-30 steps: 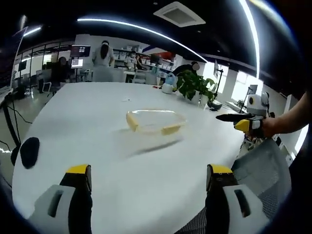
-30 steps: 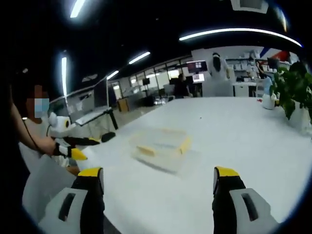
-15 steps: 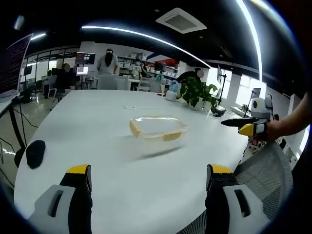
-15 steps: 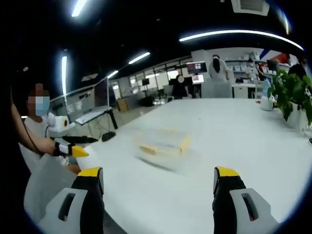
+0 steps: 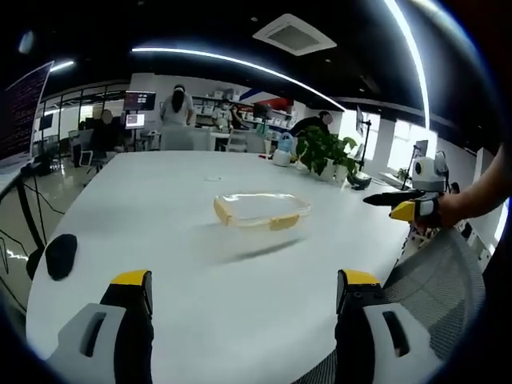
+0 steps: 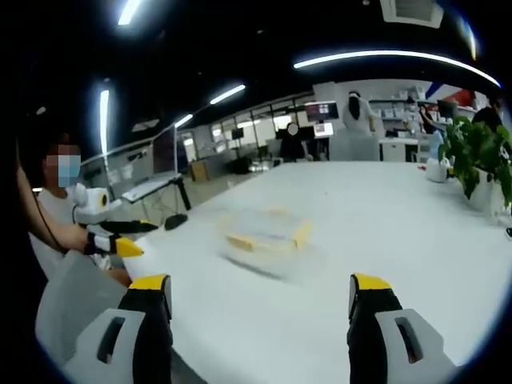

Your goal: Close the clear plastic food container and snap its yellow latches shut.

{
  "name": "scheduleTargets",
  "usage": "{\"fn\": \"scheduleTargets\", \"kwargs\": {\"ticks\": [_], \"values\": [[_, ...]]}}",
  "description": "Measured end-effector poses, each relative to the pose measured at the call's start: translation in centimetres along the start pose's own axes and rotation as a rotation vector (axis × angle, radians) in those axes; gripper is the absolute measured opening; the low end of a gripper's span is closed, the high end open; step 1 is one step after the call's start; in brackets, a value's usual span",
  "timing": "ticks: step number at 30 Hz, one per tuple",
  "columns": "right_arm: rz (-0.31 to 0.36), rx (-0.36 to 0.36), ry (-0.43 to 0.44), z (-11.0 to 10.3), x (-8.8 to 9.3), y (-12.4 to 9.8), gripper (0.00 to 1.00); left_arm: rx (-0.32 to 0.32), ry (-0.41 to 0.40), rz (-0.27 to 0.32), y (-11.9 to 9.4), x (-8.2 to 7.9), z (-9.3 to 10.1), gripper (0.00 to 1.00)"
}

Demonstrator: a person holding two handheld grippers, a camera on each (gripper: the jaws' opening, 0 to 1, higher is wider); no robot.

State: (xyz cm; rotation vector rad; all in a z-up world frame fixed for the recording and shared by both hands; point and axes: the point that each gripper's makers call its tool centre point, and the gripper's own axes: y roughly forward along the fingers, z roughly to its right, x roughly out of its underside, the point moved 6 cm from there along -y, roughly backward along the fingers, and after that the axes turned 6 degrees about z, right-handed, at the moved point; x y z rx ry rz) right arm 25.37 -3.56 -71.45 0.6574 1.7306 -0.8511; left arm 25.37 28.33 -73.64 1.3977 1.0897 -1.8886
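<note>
The white tabletop (image 5: 160,208) carries the clear container (image 5: 260,210) mid-surface, well ahead of both claws. It looks light, thin-walled and slippery — best steadied at the rim, pressing the yellow latches (image 5: 222,211). Left claw (image 5: 236,280) and right claw (image 6: 260,282) both gape wide, empty.

The bench (image 5: 160,232) is plain glossy white. On it the food container (image 5: 260,211) is clear, see-through plastic with yellow latches (image 5: 222,213) at its sides. The left tongs (image 5: 238,320) are pale grey with black inner jaws capped in yellow; the right tongs (image 6: 260,324) carry the same grey, black and yellow. A black rounded object (image 5: 61,256) sits at the bench edge. The potted plant (image 5: 322,150) is deep green. The mesh chair (image 5: 436,280) is grey.
</note>
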Motion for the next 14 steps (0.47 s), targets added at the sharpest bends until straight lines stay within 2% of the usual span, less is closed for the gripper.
{"fn": "scheduleTargets", "kwargs": {"ticks": [14], "values": [[-0.036, 0.002, -0.028, -0.10, 0.61, 0.15, 0.88, 0.012, 0.009, -0.020, 0.12, 0.36, 0.23, 0.95]]}}
